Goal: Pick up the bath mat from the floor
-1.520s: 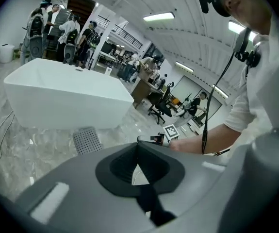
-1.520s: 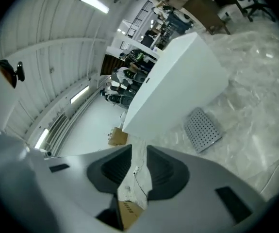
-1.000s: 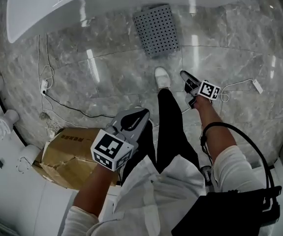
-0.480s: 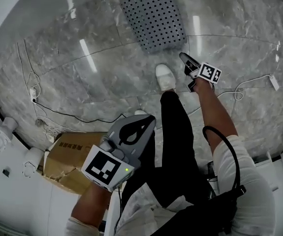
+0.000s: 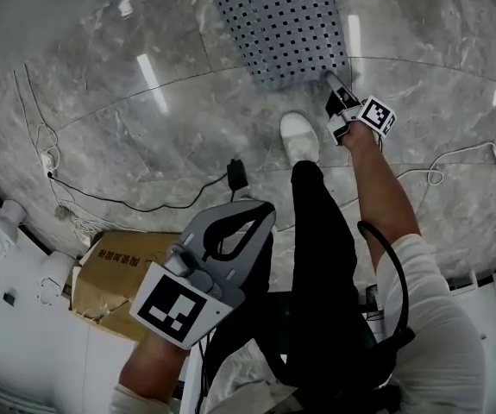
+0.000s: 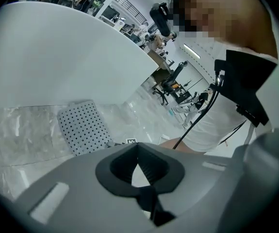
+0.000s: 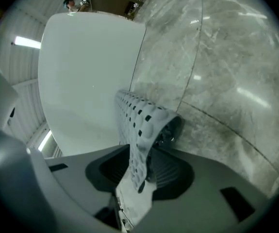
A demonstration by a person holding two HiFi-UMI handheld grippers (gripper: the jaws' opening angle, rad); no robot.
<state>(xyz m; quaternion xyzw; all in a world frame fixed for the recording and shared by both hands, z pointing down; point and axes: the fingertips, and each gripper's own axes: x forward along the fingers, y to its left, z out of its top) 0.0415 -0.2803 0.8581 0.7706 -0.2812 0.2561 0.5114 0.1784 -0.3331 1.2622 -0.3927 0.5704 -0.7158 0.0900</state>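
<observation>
A grey bath mat with rows of dark holes lies on the marble floor by a white bathtub. My right gripper is at the mat's near right corner. In the right gripper view its jaws are shut on the mat's edge, which curls up between them. My left gripper is held back near the person's body, far from the mat. Its jaws are shut with nothing in them.
A cardboard box lies at the lower left. A black cable and a black adapter lie on the floor left of the person's white shoe. A white cord runs at the right.
The view has moved closer to the mat. My right gripper has reached forward to the mat's near corner and closed on its edge. The left gripper has stayed near the body.
</observation>
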